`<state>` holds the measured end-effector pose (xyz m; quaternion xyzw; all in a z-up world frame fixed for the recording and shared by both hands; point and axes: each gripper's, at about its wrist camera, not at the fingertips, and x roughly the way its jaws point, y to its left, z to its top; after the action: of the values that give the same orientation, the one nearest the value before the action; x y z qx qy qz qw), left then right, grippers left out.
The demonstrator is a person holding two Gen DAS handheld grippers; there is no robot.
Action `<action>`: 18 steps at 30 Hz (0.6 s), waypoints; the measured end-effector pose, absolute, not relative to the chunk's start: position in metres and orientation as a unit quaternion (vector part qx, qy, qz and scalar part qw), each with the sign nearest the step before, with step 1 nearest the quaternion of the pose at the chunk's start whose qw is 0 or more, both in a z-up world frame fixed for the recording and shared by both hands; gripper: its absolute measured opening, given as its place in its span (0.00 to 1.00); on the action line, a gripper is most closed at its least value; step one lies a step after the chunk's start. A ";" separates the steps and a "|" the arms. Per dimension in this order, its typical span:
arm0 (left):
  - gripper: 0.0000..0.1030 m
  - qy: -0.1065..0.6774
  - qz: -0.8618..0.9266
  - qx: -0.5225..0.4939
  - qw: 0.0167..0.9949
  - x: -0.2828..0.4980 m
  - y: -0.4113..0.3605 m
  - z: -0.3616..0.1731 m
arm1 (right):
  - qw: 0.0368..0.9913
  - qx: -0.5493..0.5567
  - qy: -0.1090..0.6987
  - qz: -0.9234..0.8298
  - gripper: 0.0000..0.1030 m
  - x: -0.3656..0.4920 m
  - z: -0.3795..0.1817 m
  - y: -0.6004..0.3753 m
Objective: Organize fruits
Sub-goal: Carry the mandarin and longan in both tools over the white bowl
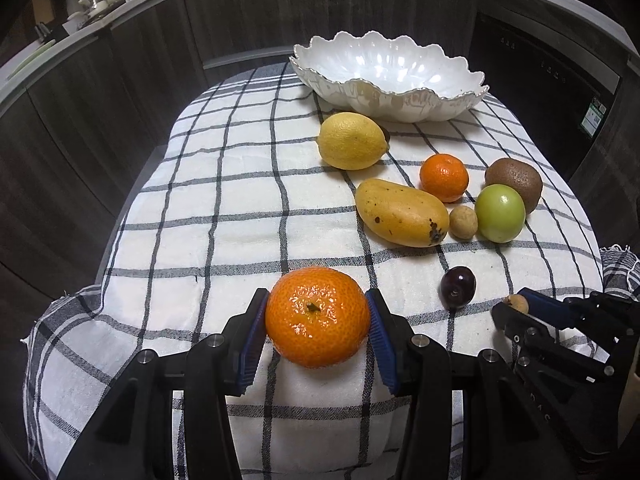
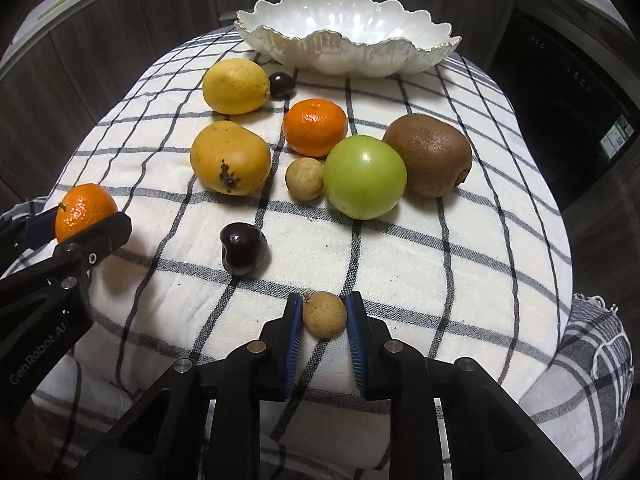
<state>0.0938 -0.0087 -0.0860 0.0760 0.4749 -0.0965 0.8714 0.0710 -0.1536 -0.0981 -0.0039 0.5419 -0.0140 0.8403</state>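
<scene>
My left gripper (image 1: 317, 312) is shut on a big mandarin (image 1: 318, 316) at the near edge of the checked cloth; both also show in the right wrist view (image 2: 82, 210). My right gripper (image 2: 323, 314) is shut on a small tan longan (image 2: 324, 314), low over the cloth; it also shows in the left wrist view (image 1: 516, 304). An empty white scalloped bowl (image 1: 388, 76) (image 2: 344, 36) stands at the far side. Between lie a lemon (image 2: 235, 86), mango (image 2: 230, 158), second mandarin (image 2: 315, 127), green apple (image 2: 364, 178), kiwi (image 2: 430, 154), second longan (image 2: 304, 179) and dark plums (image 2: 243, 250) (image 2: 282, 85).
The checked cloth (image 2: 440, 280) covers a rounded table and hangs over its edges. Dark wooden cabinets (image 1: 120, 100) with a grey counter curve behind the table. A dark appliance (image 2: 568, 92) stands at the right.
</scene>
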 end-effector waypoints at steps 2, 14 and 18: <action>0.46 0.473 -0.097 0.076 0.873 0.093 -0.009 -0.085 | 0.841 -0.002 0.541 -0.010 0.23 0.070 -0.098 -0.153; 0.46 0.448 -0.096 0.088 0.885 0.091 -0.016 -0.066 | 0.856 0.003 0.516 -0.022 0.22 0.068 -0.079 -0.161; 0.46 0.441 -0.096 0.089 0.888 0.092 -0.020 -0.057 | 0.864 0.002 0.503 -0.026 0.22 0.069 -0.066 -0.165</action>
<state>0.0917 -0.0204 -0.0573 0.0895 0.4407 -0.0965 0.8879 0.0691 -0.1647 -0.0662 0.0020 0.5025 -0.0258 0.8642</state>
